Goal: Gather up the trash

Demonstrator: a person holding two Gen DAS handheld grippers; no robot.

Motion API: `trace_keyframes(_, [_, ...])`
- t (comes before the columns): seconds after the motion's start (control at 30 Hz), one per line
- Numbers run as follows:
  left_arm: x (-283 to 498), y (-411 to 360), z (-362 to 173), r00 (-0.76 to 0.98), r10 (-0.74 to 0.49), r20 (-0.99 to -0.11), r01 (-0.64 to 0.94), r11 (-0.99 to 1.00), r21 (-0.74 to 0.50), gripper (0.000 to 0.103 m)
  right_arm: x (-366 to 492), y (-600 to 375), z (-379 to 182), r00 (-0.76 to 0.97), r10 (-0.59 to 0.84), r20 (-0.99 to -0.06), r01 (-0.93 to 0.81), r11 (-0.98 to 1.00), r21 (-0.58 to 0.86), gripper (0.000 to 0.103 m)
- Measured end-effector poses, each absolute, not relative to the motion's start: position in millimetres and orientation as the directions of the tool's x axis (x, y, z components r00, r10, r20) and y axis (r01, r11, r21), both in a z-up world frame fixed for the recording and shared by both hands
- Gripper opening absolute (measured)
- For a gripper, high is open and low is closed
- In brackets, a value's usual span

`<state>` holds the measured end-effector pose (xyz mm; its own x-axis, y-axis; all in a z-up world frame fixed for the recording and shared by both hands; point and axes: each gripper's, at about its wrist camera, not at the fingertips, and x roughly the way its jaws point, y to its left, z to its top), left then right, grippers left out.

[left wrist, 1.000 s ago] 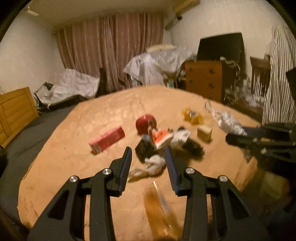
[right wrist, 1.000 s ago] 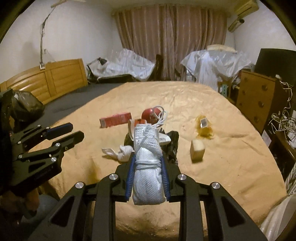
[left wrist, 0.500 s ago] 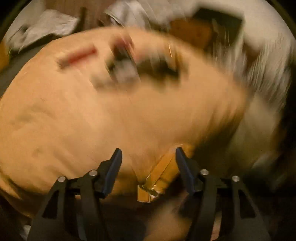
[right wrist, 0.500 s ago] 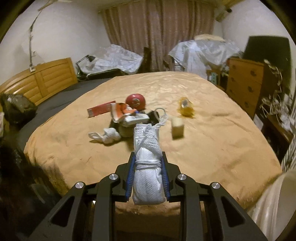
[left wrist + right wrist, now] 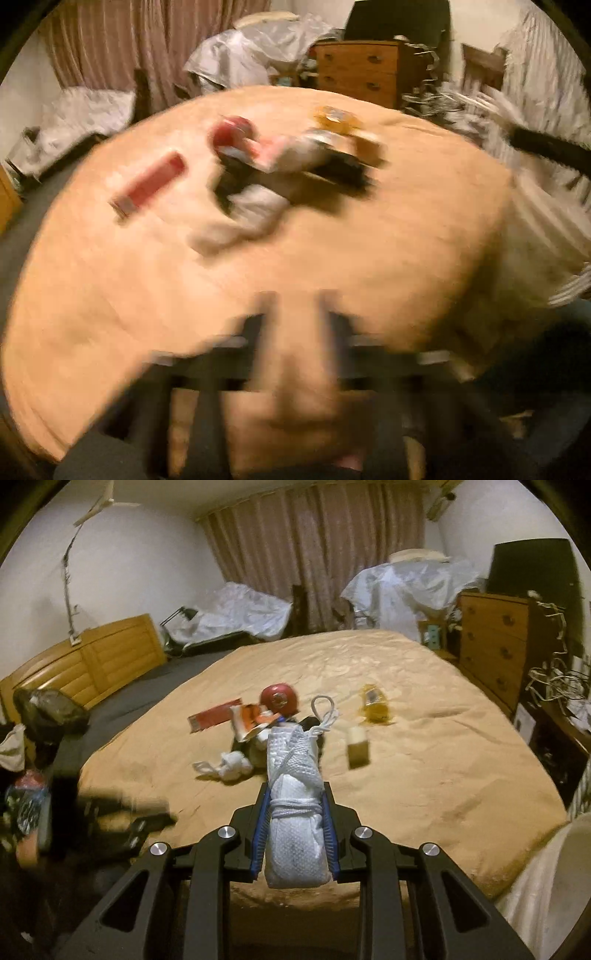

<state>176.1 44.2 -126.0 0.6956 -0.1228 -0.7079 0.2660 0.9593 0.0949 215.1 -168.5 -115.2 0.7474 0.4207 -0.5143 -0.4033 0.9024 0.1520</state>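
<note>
Right tongs point(image 5: 294, 825) pinched tight on a white mesh bundle point(image 5: 295, 805); left tongs point(image 5: 295, 332) blurred, apparently parted, grip uncertain.

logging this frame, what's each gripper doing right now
Left gripper: too blurred to tell open or shut.
Right gripper: shut on the white mesh bundle tied with cord.
</note>
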Motion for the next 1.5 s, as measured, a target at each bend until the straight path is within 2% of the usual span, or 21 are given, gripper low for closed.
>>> trace_keyframes(0.03, [187.6, 51.7, -124.2, 0.72, -0.105, -0.686, 0.259, 0.958, 0.126, 0.081, 218.4, -165.4, -116.6, 0.739, 0.429, -0.52, -0.411, 0.898, 0.156, 0.027])
trace_keyframes(0.13, [230.3, 64.0, -123.0, 0.721, -0.097, -0.686, 0.311, 0.93, 0.195, 0.082, 229.7, -158.4, -124.0, 0.716, 0.439, -0.543, -0.421, 0.892, 0.167, 0.027])
trace_keyframes(0.23, [275.1, 68.0, -130.7, 0.684, -0.099, -0.723, 0.371, 0.9, 0.228, 0.082, 241.7, -150.4, -134.0, 0.689, 0.45, -0.569, -0.427, 0.886, 0.184, 0.027])
trace_keyframes(0.5, [308.5, 50.2, -145.2, 0.626, -0.2, -0.754, 0.414, 0.904, 0.104, 0.082, 269.1, -126.1, -148.8, 0.667, 0.453, -0.592, -0.436, 0.881, 0.183, 0.027])
trace_keyframes(0.6, [311.2, 40.8, -155.7, 0.608, -0.205, -0.767, 0.434, 0.895, 0.105, 0.082, 278.3, -122.8, -152.6, 0.662, 0.452, -0.598, -0.439, 0.88, 0.18, 0.027])
trace_keyframes(0.77, [316.9, 37.2, -167.0, 0.575, -0.22, -0.788, 0.403, 0.914, 0.04, 0.082, 286.1, -123.3, -159.8, 0.656, 0.454, -0.603, -0.431, 0.881, 0.194, 0.028])
trace_keyframes(0.8, [319.4, 36.3, -169.8, 0.566, -0.219, -0.795, 0.395, 0.918, 0.028, 0.079, 287.1, -122.9, -161.5, 0.655, 0.454, -0.605, -0.43, 0.882, 0.196, 0.028])
trace_keyframes(0.83, [321.3, 38.1, -172.7, 0.55, -0.233, -0.802, 0.383, 0.924, -0.005, 0.068, 287.7, -122.1, -163.2, 0.654, 0.453, -0.606, -0.428, 0.882, 0.197, 0.028])
trace_keyframes(0.9, [321.6, 41.9, -173.8, 0.54, -0.253, -0.803, 0.363, 0.931, -0.05, 0.057, 288.3, -121.3, -164.3, 0.654, 0.454, -0.605, -0.429, 0.881, 0.198, 0.028])
trace_keyframes(0.97, [318.0, 43.9, -172.2, 0.55, -0.259, -0.794, 0.338, 0.938, -0.072, 0.04, 289.6, -120.7, -165.1, 0.658, 0.449, -0.604, -0.427, 0.883, 0.192, 0.028])
trace_keyframes(1.0, [314.7, 43.5, -171.6, 0.557, -0.262, -0.788, 0.329, 0.941, -0.08, 0.036, 290.9, -122.3, -165.6, 0.659, 0.45, -0.603, -0.427, 0.884, 0.193, 0.028])
trace_keyframes(1.13, [295.1, 41.6, -166.8, 0.615, -0.22, -0.757, 0.286, 0.957, -0.045, 0.036, 295.4, -118.9, -169.6, 0.663, 0.443, -0.603, -0.427, 0.886, 0.181, 0.028])
trace_keyframes(1.23, [270.8, 41.4, -155.6, 0.68, -0.144, -0.719, 0.22, 0.975, 0.013, 0.036, 295.1, -116.3, -173.4, 0.668, 0.431, -0.607, -0.429, 0.889, 0.161, 0.028])
trace_keyframes(1.33, [241.1, 40.1, -133.8, 0.752, -0.059, -0.656, 0.128, 0.99, 0.057, 0.036, 294.1, -112.3, -174.6, 0.677, 0.422, -0.603, -0.429, 0.892, 0.142, 0.028])
trace_keyframes(1.5, [202.5, 38.6, -94.5, 0.83, 0.015, -0.557, 0.029, 0.997, 0.071, 0.036, 286.1, -105.0, -162.3, 0.718, 0.412, -0.562, -0.428, 0.897, 0.111, 0.027])
